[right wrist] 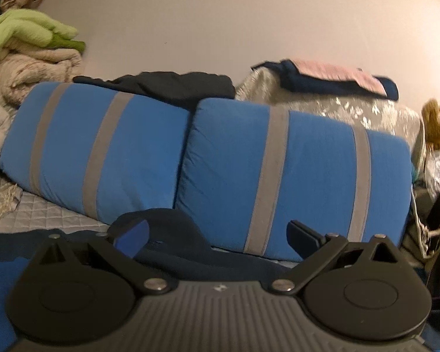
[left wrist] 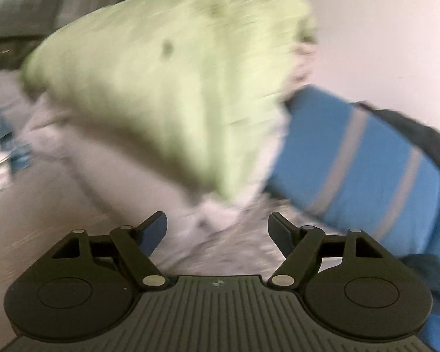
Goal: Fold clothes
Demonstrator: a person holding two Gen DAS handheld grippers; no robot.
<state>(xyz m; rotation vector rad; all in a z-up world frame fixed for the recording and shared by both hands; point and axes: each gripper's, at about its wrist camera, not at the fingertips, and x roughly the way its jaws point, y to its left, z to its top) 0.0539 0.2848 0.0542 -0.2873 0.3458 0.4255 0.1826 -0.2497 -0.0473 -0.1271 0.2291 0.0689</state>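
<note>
- We see the left hand-held gripper spread wide, empty, facing a blurred green garment.
- We see the right hand-held gripper spread wide, empty, above a dark navy garment beside blue cushions.

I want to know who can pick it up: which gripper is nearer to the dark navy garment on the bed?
Right. The right gripper hangs open just over the dark navy garment. The left gripper faces a blurred green cloth, with that garment not in its view.

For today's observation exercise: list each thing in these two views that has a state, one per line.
left gripper: open, empty
right gripper: open, empty
light green cloth: blurred, airborne or draped, cannot tell
dark navy garment: crumpled, unfolded
pink and navy clothes: folded, stacked
blue cushions: leaning upright
</note>
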